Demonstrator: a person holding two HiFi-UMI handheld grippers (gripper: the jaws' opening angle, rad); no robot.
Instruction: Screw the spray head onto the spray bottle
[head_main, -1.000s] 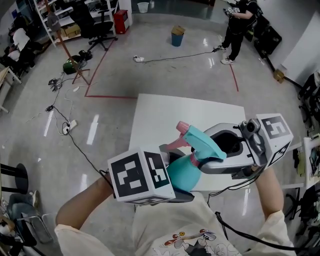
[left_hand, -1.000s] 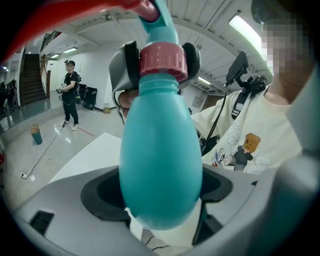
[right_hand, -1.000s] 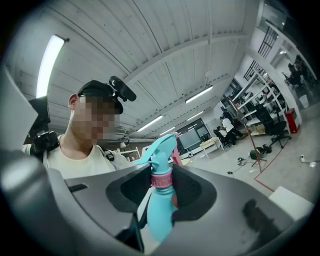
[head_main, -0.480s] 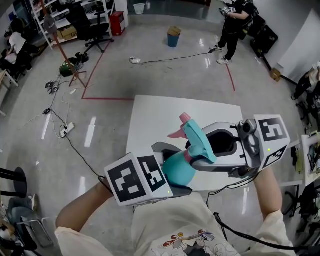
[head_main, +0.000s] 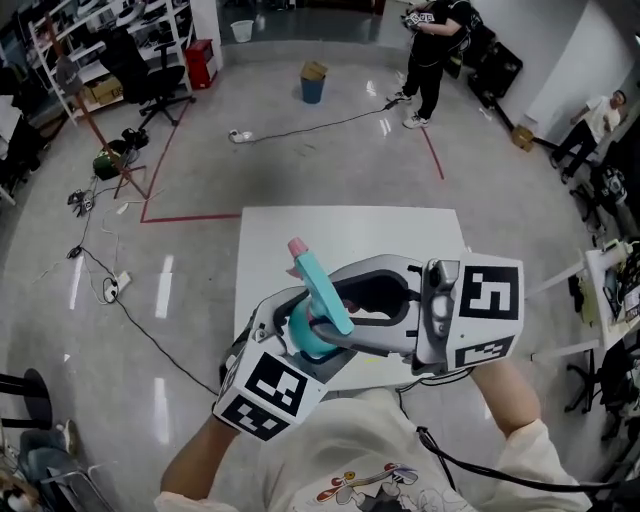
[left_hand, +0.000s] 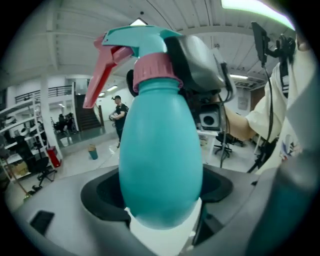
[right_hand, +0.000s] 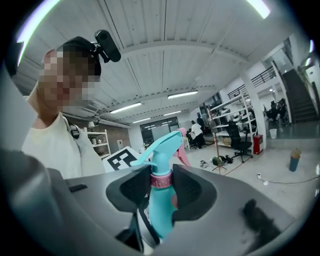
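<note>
My left gripper (left_hand: 162, 222) is shut tight on the fat bottom of the round teal plastic spray bottle (left_hand: 160, 150). My right gripper (right_hand: 161, 186) is about half closed. Its jaws squeeze the neck of the teal plastic spray head (right_hand: 163, 149) with the pink trigger. The head already sits on top of the bottle, between both grippers. I think twisting it tight is what's left. The white square table (head_main: 300, 225) is well below.
</note>
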